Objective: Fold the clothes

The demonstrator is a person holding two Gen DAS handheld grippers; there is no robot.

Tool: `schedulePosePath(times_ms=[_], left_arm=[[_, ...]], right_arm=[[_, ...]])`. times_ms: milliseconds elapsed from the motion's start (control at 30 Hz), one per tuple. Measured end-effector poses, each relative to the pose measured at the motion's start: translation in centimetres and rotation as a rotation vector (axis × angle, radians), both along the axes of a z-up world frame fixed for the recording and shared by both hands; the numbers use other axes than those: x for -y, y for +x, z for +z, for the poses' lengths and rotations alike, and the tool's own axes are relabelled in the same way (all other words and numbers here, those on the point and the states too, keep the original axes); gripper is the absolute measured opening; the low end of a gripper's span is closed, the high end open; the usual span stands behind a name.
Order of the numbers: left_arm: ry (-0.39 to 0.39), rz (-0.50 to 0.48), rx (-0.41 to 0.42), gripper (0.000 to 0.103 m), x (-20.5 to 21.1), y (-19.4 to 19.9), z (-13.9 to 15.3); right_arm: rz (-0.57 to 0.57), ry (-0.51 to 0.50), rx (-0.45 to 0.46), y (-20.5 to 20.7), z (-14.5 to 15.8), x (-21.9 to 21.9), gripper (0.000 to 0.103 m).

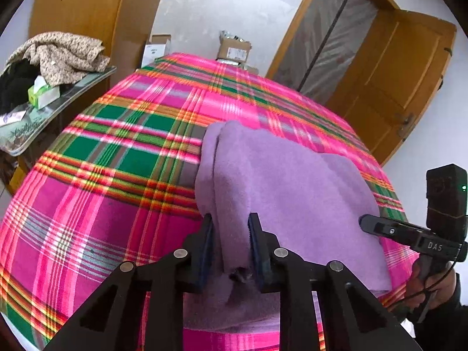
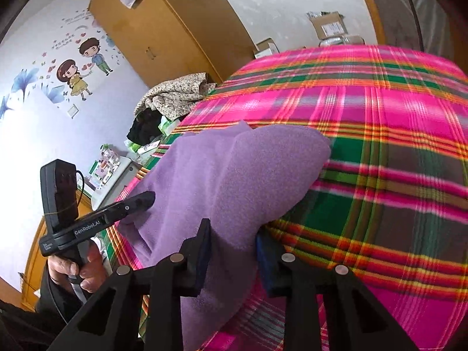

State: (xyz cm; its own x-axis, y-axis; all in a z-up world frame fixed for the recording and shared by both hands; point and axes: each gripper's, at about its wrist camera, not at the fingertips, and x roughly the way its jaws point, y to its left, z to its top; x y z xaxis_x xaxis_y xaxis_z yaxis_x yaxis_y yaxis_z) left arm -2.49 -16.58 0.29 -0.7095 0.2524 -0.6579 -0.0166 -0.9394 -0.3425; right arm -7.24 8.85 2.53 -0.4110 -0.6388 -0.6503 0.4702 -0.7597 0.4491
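A purple fleece garment (image 1: 292, 181) lies folded on a bed with a pink, green and orange plaid cover (image 1: 117, 152). My left gripper (image 1: 232, 219) is shut on the garment's near left edge, where the layers bunch between its pads. The right gripper's finger (image 1: 362, 223) reaches the cloth from the right side. In the right wrist view my right gripper (image 2: 234, 231) is shut on the near right part of the purple garment (image 2: 234, 169), which hangs lifted off the plaid cover (image 2: 380, 117). The left gripper (image 2: 149, 197) shows at the cloth's left edge, held by a hand (image 2: 76, 266).
A side table (image 1: 58, 108) to the left of the bed holds a heap of clothes (image 1: 64, 55) and a tissue box (image 1: 44, 92). A wooden wardrobe (image 1: 87, 3) stands behind it. Cardboard boxes (image 1: 234, 49) sit past the bed's far end, beside a wooden door (image 1: 395, 82).
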Motion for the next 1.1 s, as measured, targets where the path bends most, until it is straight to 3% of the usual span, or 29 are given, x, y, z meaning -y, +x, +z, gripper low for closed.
schedulePosePath(times_ms=[367, 567, 833, 1100], left_arm=[[-0.008, -0.017, -0.032, 0.022, -0.7, 0.0, 1.3], [-0.013, -0.003, -0.011, 0.022, -0.5, -0.1, 0.6], [-0.012, 0.017, 0.026, 0.026, -0.1, 0.0, -0.6], [0.045, 0.02, 0.072, 0.033, 0.8, -0.8, -1.9]], right_arm=[[0.007, -0.007, -0.036, -0.2, 1.2, -0.1, 0.027], [0.009, -0.018, 0.038, -1.0, -0.5, -0.6, 0.028], [0.0, -0.074, 0.128, -2.0, -2.1, -1.4, 0.036], [-0.001, -0.116, 0.198, -3.0, -3.2, -1.7, 0.042]])
